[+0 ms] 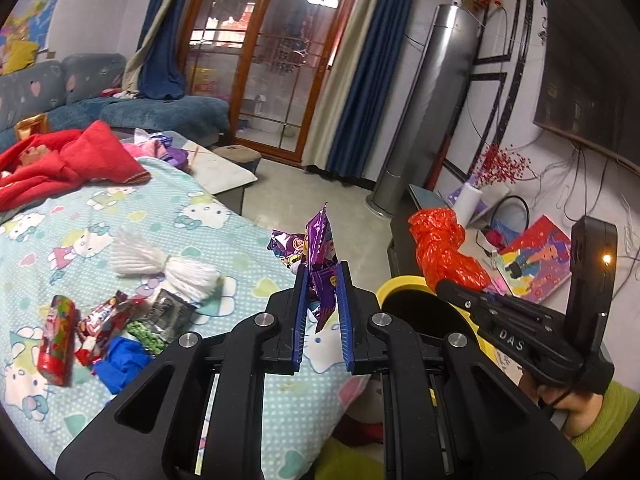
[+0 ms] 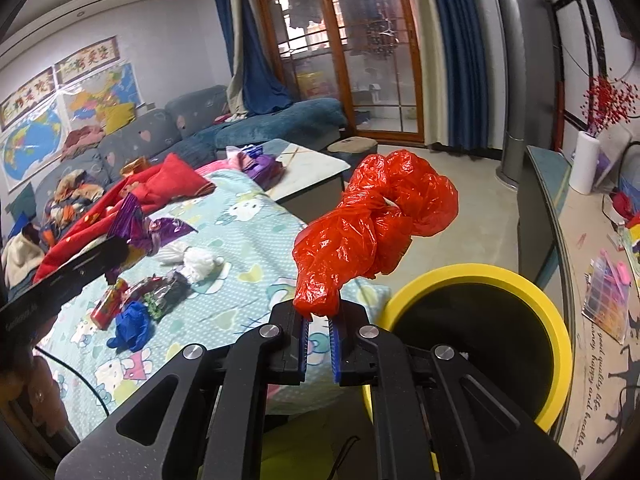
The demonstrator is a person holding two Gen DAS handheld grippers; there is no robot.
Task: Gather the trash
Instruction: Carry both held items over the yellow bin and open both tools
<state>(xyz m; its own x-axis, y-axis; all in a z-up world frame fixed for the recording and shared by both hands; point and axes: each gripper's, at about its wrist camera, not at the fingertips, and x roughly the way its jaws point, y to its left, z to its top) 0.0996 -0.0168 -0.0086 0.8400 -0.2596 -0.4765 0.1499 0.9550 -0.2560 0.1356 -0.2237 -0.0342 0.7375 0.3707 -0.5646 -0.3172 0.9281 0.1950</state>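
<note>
Living room, bed with cartoon-print sheet (image 1: 224, 236). Left gripper (image 1: 323, 276) clamped on purple foil wrapper (image 1: 320, 248), held above sheet edge. Right gripper (image 2: 319, 318) clamped on crumpled red plastic bag (image 2: 372, 224), just left of yellow-rimmed bin (image 2: 556, 320). On sheet: white yarn tassel (image 1: 168, 264), red can (image 1: 56, 340), blue scrap (image 1: 124, 360), mixed wrappers (image 1: 104, 320). Red cloth (image 1: 72, 160) further back.

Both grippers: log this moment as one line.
left gripper: shut on purple wrapper | right gripper: shut on red plastic bag | yellow bin: beside, open
</note>
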